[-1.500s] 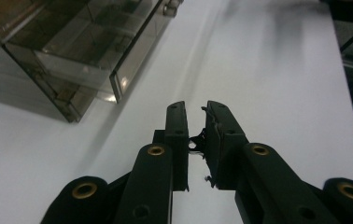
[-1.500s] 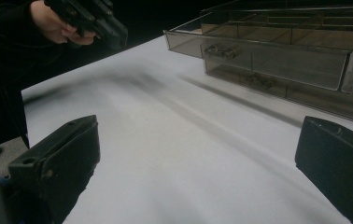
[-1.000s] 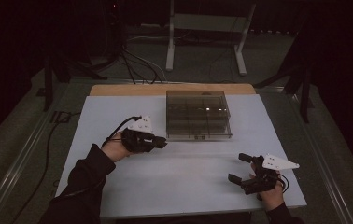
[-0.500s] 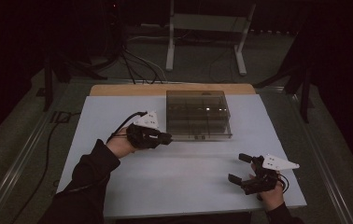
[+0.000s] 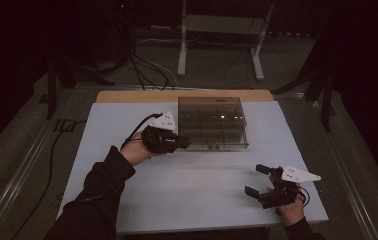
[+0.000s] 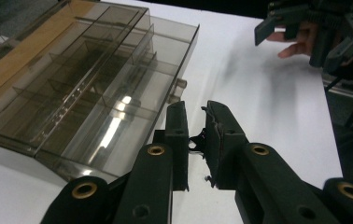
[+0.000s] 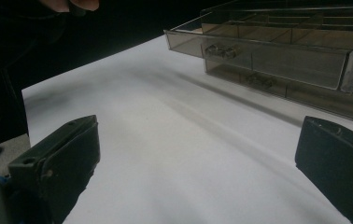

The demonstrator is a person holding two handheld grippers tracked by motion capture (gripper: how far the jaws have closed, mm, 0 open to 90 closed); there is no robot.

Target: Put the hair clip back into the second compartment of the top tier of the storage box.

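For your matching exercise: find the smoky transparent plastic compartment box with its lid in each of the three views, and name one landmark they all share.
High view: smoky transparent plastic compartment box at table centre, toward the far edge.
Left gripper view: upper left, lid lifted, beyond the closed jaws.
Right gripper view: upper right, lid raised.
Shared landmark: white tabletop.

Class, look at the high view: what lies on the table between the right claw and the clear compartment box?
Nothing: between the right claw and the clear compartment box there is only bare white table, as the high view and the right gripper view both show.
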